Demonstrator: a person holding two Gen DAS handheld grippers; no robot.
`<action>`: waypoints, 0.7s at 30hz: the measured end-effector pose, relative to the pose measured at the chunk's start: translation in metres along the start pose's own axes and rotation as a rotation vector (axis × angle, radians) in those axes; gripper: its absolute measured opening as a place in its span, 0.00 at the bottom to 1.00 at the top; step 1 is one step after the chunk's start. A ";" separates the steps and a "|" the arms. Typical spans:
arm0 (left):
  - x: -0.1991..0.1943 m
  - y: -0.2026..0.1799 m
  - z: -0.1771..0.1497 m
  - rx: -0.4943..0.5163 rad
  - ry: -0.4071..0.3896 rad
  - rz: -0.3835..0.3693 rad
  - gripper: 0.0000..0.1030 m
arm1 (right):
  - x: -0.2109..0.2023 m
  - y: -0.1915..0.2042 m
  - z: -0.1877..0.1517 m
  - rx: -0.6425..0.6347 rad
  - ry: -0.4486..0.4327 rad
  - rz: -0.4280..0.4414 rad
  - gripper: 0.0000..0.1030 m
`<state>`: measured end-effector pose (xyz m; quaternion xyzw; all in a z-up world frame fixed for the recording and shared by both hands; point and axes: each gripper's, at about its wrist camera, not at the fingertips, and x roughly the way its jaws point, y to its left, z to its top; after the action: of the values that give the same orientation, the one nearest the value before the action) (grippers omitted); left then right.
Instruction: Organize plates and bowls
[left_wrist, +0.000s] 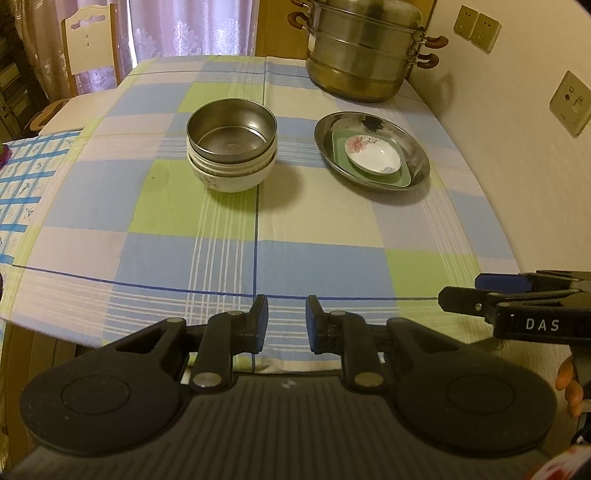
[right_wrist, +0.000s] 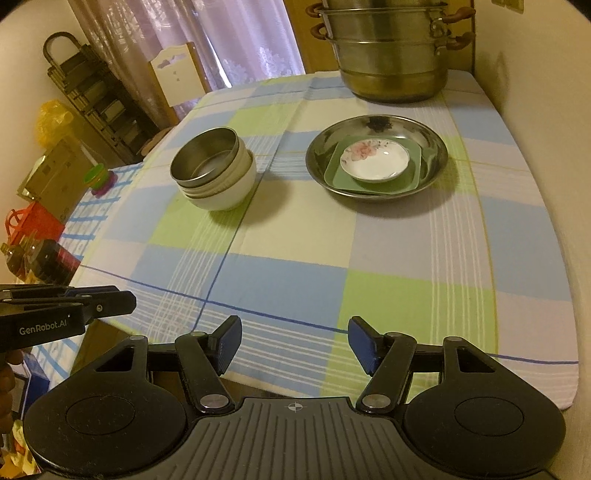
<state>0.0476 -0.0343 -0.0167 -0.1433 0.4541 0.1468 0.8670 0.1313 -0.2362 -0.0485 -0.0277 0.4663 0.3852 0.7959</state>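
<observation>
From the left wrist, the left gripper (left_wrist: 286, 320) hangs over the worktop's (left_wrist: 317, 251) near edge, jaws narrowly apart and empty, the bowl stack (left_wrist: 232, 147) ahead, well apart from the steel plate (left_wrist: 413, 147) holding the smaller dishes. From the right wrist, the right gripper (right_wrist: 294, 343) hangs there too, jaws wide and empty.

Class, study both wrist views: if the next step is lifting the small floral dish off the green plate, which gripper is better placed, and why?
Probably the right gripper. Its jaws stand wide and empty, and the floral dish lies almost straight ahead of it. The left gripper is nearly closed and faces the stacked bowls more.
</observation>
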 end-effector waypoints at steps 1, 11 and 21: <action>0.000 0.000 -0.001 -0.002 0.000 0.002 0.18 | 0.000 0.000 0.000 -0.001 0.000 0.001 0.62; -0.007 0.001 -0.005 -0.019 -0.013 0.038 0.18 | 0.000 0.002 0.001 -0.025 -0.010 0.008 0.62; 0.001 0.028 0.018 -0.037 -0.045 0.072 0.18 | 0.009 0.000 0.031 -0.027 -0.072 -0.006 0.62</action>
<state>0.0511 -0.0013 -0.0111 -0.1398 0.4366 0.1892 0.8684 0.1561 -0.2184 -0.0383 -0.0258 0.4321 0.3899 0.8128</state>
